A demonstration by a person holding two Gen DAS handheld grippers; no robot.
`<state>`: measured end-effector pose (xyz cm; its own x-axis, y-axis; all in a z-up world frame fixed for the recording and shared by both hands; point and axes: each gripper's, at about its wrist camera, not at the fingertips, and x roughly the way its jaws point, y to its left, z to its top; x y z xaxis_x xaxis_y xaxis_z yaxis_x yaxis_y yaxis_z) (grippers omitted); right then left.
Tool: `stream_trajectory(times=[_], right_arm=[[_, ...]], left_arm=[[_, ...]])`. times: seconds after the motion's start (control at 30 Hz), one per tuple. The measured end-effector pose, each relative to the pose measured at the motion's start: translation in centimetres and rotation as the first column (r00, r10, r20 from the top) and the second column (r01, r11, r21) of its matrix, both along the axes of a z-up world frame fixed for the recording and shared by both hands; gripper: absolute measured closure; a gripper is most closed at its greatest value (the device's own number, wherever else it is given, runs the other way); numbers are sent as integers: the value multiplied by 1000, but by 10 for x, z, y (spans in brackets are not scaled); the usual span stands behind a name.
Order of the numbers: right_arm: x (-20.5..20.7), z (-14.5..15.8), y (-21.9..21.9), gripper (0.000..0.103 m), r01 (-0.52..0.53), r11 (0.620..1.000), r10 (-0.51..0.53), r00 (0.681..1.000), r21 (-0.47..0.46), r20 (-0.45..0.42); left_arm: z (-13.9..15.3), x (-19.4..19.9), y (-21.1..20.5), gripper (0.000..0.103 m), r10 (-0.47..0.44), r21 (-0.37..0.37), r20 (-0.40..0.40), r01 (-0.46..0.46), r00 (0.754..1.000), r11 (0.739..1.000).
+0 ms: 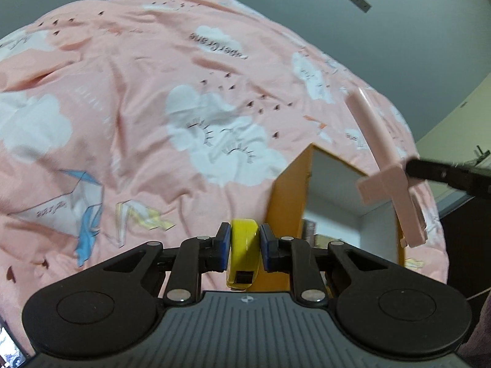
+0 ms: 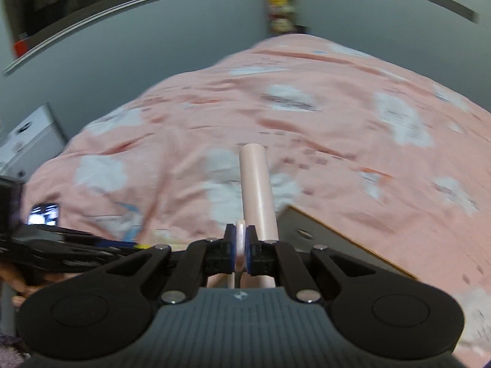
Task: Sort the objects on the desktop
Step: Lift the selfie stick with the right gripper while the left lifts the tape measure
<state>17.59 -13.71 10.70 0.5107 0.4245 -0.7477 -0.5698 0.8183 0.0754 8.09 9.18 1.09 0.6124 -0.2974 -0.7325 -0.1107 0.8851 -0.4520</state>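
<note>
Spreading across both views, a pink bedsheet (image 1: 129, 98) printed with white clouds and paper cranes is being used as the work surface; a grey wall is being shown beyond it.

Item, left: the left gripper (image 1: 244, 243) is being held above the sheet, angled downward. Its blue-padded fingers (image 1: 225, 245) are being pressed against the flat sides of a small yellow tape measure (image 1: 244, 239), which is being pinched between them and kept clear of the sheet.

Item, centre right: an orange box (image 1: 284, 202) with a white interior is being shown standing open on the sheet, just beside the left gripper's right finger. Small contents are lying inside it, too blurred to be identified.

Item, right: the right gripper (image 2: 244, 245) is being held over the box's near edge. Its fingers (image 2: 253, 247) are being pressed nearly together on the thin flat tab of a pink plastic object (image 2: 254, 181), whose rounded bar is being pointed forward over the sheet. In the left wrist view, the same object is being seen as a curved bar with a crosspiece, raised above the box.

Item, far left of the right wrist view: a hand (image 2: 21, 285) is being partly shown under the left gripper's dark body.
</note>
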Motion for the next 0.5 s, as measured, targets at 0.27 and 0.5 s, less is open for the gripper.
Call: stream_trajectory(times=[0.27,0.5], right_arm=[[4,-34,-56,97,302,952,-304,951,-43,-49],[10,-77,-69,97,425,903,-429,897,-61,-104]], left_arm=[[18,11,-19,81,-61,-16,52,62,997,998],[25,20,-37,81,-120,-27,76,122,990,992]])
